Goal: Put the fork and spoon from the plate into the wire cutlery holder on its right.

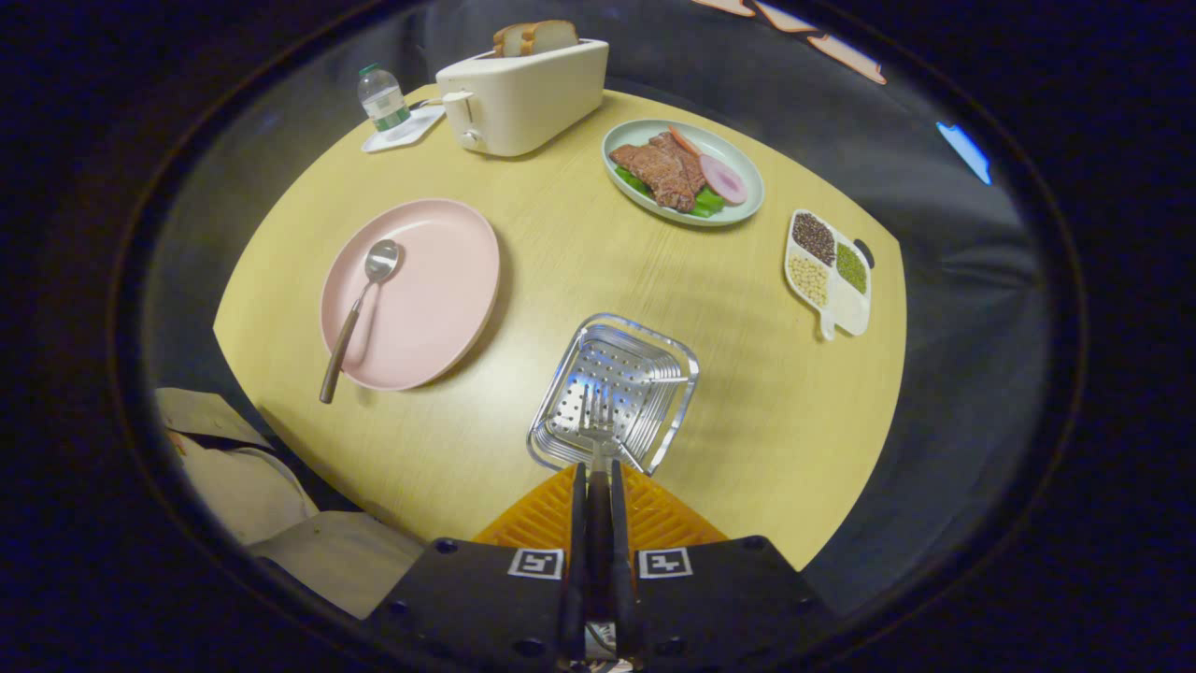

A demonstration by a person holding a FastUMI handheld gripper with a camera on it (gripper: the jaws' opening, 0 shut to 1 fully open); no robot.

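My gripper (598, 477) is shut on the fork (596, 425), whose handle runs back between both fingers. The fork's tines point forward over the near rim of the wire cutlery holder (675, 360), a shiny perforated metal basket seen from above on the yellow table. To the holder's left lies the pink plate (439, 290). The spoon (360, 308) rests on the plate's left part, bowl towards the far side, its brown handle sticking out over the plate's near rim.
At the far side of the round table (561, 252) stand a cream toaster (523, 93) with bread, a small water bottle (383, 96) on a white tray, and a pale green dish of food (682, 171). A white divided dish of beans (830, 271) lies right of the holder.
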